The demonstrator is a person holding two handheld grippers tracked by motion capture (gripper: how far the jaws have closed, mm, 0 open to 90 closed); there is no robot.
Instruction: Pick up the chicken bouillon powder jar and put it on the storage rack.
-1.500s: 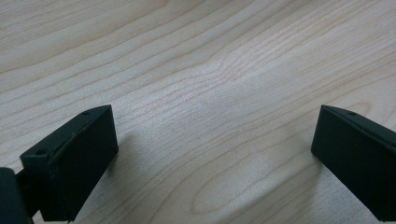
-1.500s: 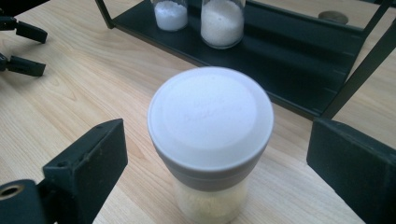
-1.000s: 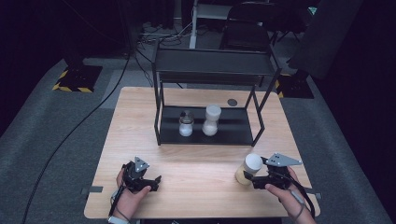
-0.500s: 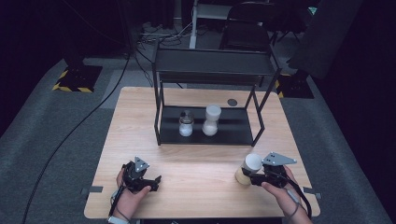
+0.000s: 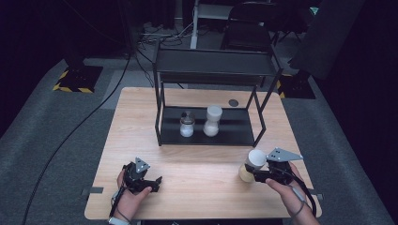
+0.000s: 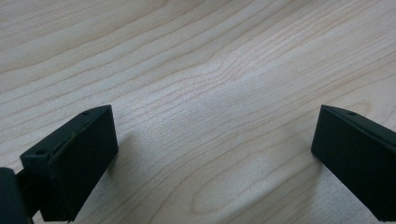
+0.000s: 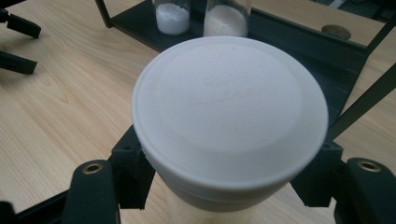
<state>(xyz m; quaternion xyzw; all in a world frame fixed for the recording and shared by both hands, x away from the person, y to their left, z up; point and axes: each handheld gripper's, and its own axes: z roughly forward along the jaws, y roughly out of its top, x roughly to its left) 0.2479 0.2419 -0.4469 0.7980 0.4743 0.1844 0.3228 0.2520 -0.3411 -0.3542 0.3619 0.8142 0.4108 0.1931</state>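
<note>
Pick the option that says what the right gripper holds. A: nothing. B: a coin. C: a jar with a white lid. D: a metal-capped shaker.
C: in the right gripper view the jaws of the right gripper close on either side of the jar with a white lid, just under its lid, and the high view shows it at the table's near right.

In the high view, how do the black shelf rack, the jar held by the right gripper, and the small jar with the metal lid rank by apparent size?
1. Black shelf rack
2. Held jar, nearer the camera
3. Small jar
</note>
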